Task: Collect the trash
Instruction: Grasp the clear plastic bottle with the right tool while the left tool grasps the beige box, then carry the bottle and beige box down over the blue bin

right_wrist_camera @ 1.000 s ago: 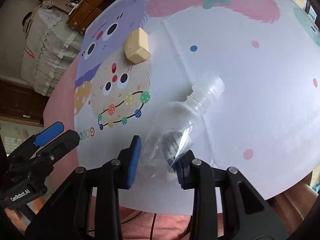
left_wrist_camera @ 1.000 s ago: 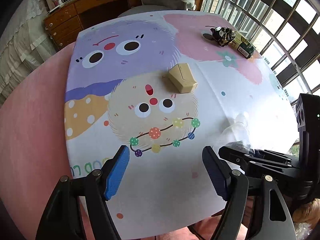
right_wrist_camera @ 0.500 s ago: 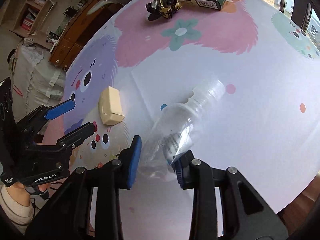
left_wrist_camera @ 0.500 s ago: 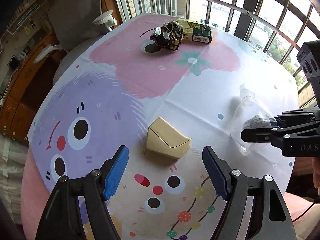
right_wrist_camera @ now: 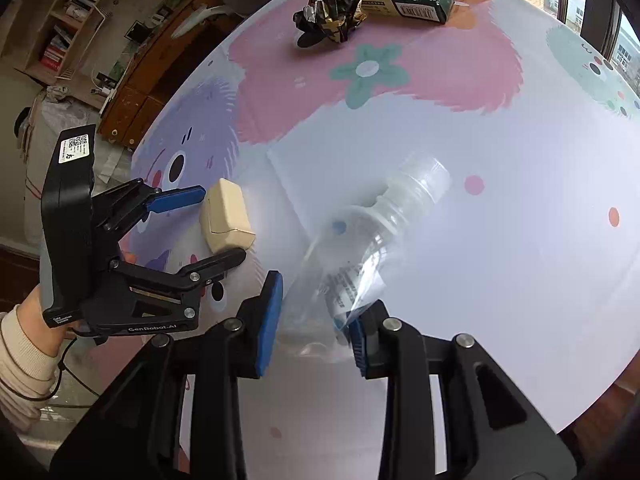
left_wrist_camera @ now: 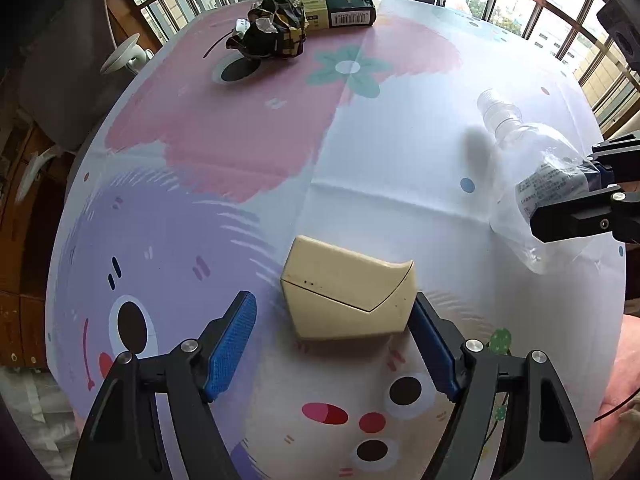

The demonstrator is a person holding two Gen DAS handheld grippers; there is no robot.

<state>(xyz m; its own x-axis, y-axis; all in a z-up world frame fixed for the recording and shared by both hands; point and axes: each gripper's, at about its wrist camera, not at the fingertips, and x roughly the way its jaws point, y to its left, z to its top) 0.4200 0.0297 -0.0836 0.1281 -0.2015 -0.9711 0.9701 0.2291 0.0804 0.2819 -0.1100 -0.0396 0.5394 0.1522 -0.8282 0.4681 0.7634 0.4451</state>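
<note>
- The round table carries a cartoon-print cover.
- The clear plastic bottle, visibly empty, sits clamped in the right claw, at the table's right.
- The green carton lies at the far edge, touching the crumpled wrapper.
- The cream box lies closed between the wide-open left claw fingers.

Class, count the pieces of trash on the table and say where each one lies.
4: bottle in the right tool; beige box between the open left tool's fingers; crumpled wrapper and carton touching at the far edge.
</note>
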